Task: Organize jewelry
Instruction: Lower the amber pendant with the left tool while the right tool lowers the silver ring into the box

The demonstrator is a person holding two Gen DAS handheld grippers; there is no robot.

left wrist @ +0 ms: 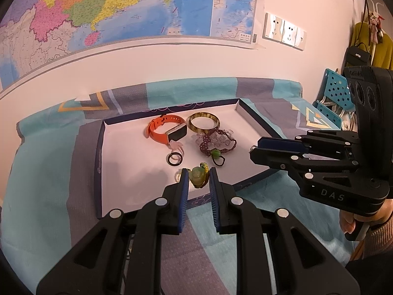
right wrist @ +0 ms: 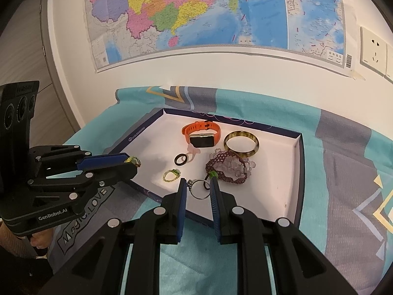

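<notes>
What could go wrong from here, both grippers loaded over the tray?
1. The silver ring sits between the right gripper tips only; a slight slip could drop it.
2. The green pendant in the left gripper could snag the beaded bracelets nearby.

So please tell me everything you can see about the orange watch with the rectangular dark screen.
The orange watch with the rectangular dark screen has a rubbery-looking orange strap with holes, closed into a loop, and a pale metal-looking case. It rests on its edge, its unlit screen tilted up, toward the back of the white shallow box with dark blue walls. A small pale pink piece seems to touch its front. No gripper touches it.
</notes>
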